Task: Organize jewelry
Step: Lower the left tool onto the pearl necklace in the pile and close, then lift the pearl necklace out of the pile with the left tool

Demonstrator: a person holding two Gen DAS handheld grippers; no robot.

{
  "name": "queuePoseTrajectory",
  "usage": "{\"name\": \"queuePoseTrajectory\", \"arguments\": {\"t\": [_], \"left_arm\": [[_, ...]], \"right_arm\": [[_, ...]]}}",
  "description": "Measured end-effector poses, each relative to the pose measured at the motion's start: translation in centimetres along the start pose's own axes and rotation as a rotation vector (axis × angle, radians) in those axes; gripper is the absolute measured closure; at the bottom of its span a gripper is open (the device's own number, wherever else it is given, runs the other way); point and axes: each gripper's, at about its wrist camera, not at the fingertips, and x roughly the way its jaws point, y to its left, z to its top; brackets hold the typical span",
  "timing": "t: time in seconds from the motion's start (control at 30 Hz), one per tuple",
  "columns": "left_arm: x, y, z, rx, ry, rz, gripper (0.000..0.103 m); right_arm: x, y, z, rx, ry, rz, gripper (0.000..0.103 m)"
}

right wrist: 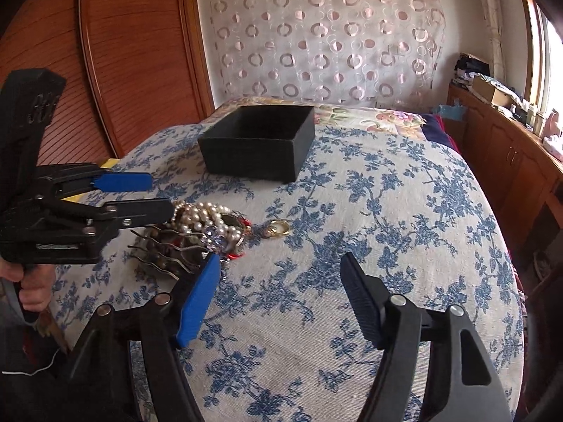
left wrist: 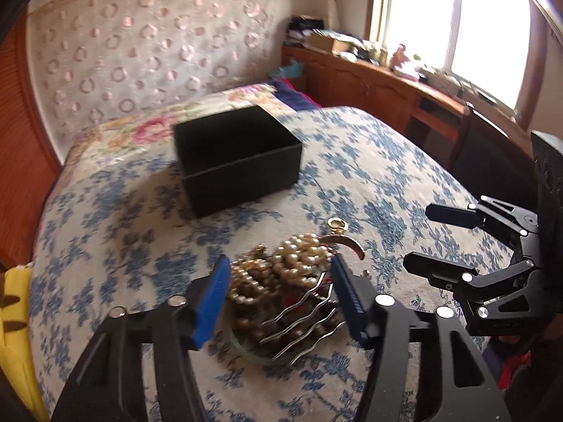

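Left gripper (left wrist: pixel 278 277) has its fingers partly spread, straddling the jewelry pile (left wrist: pixel 292 281); blue pads (left wrist: pixel 211 302) sit either side of the pearls and wavy hairpins (left wrist: pixel 302 327). Whether the pads actually press on the pile: cannot tell, the left wrist view is blurred there. From the right wrist view the left gripper (right wrist: pixel 158 197) comes in from the left edge, its lower finger (right wrist: pixel 140 212) just above or touching the pearl strands (right wrist: pixel 207 214). A hand (right wrist: pixel 31 288) grips its handle.

Right gripper (right wrist: pixel 278 295) has its fingers wide apart with nothing between them, only bedspread (right wrist: pixel 387 211) under the gap. Its left pad (right wrist: pixel 197 302) is just beside the near edge of the pile, contact unclear.

Jewelry pile lies on the blue floral bedspread, in front of the open black box (right wrist: pixel 260 140); box stands well apart from the pile, further up the bed. A gold ring (right wrist: pixel 278 228) lies just right of the pile, apart from both grippers.

Open room: bare bedspread right of the ring and between pile and box. The bed edge drops off right toward a wooden cabinet (right wrist: pixel 510 161).

Only the left wrist view shows the window (left wrist: pixel 457 28). Only the right wrist view shows the box interior and the wooden door (right wrist: pixel 133 52).
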Motion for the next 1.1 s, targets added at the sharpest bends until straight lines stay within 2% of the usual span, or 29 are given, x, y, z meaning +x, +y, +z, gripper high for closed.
{"name": "queuePoseTrajectory", "arguments": {"t": [0.17, 0.33, 0.37, 0.4, 0.47, 0.57, 0.63, 0.77, 1.1], "left_arm": [[2.0, -1.0, 0.6, 0.042, 0.048, -0.034, 0.066], [3.5, -1.2, 0.9, 0.057, 0.077, -0.031, 0.068], [3.5, -1.2, 0.9, 0.057, 0.077, -0.028, 0.073], [3.5, -1.1, 0.9, 0.060, 0.077, -0.023, 0.084], [3.3, -0.8, 1.0, 0.054, 0.072, -0.029, 0.091], [2.6, -0.2, 0.9, 0.043, 0.047, -0.032, 0.091], [2.0, 0.3, 0.9, 0.031, 0.027, -0.014, 0.097], [-0.1, 2.1, 1.2, -0.020, -0.029, -0.002, 0.097], [-5.9, 4.8, 2.2, -0.070, -0.159, 0.042, 0.097]], "right_arm": [[-0.2, -0.9, -0.2, 0.015, 0.003, -0.008, 0.030], [-0.3, -1.4, -0.2, 0.024, 0.000, -0.012, 0.030], [-0.3, -1.5, -0.2, 0.026, 0.000, -0.011, 0.030], [-0.3, -1.5, -0.2, 0.026, 0.000, -0.010, 0.030], [-0.2, -1.4, -0.2, 0.021, 0.002, -0.008, 0.030], [0.1, -1.1, -0.3, 0.018, 0.010, -0.002, 0.030], [0.3, -0.9, -0.4, 0.016, 0.014, -0.001, 0.030], [0.6, -0.7, -0.4, 0.012, 0.019, 0.006, 0.030], [1.7, 0.1, 0.2, -0.009, 0.028, 0.030, 0.030]]}}
